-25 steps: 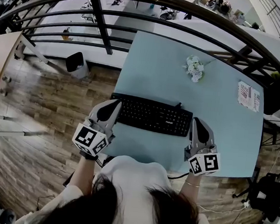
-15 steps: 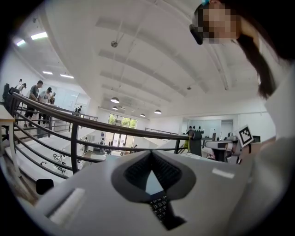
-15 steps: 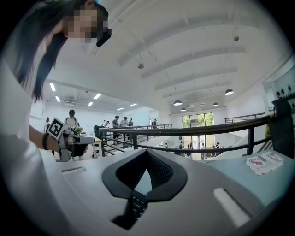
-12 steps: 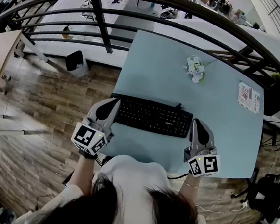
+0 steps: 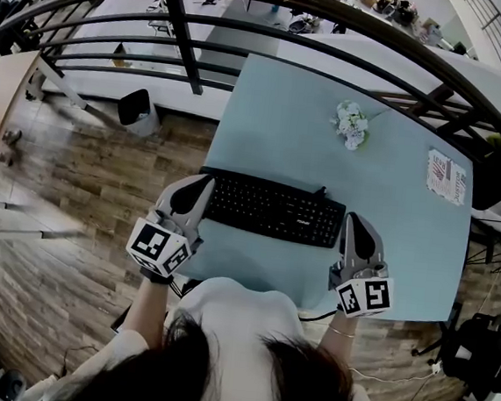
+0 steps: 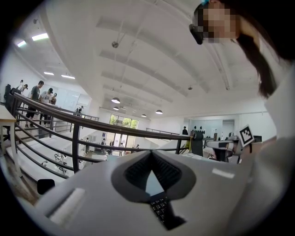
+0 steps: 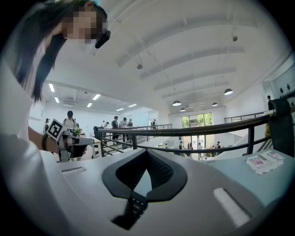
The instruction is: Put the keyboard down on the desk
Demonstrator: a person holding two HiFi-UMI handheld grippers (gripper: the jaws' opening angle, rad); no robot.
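The keyboard (image 5: 272,208) lies on the near half of the pale blue tabletop (image 5: 286,110), its long axis running left to right across the person's front and tipped slightly, the right end a little nearer the body. The left tool (image 5: 203,182) sits at the keyboard's left end and the right tool (image 5: 352,217) at its right end. Each is touching or just beside the short edge and each points level and away from the person, so the board is bracketed between them. Neither hand is clearly the nearer. Both tools are clenched, jaws together at the tips with nothing pinched between the pads. In each gripper view a strip of black keys shows only through the lower gap, below the jaws and not in their bite. From this steep angle it is hard to say whether the keyboard already rests flat on the tabletop or is squeezed end to end and hangs just above it. The coming move probably turns on that end-to-end line: settle straight down, then draw the tools apart along the long axis. By count there is one keyboard, two tools, one small bunch of white flowers (image 5: 350,124) well beyond it, and one printed card (image 5: 445,174) far to the right.
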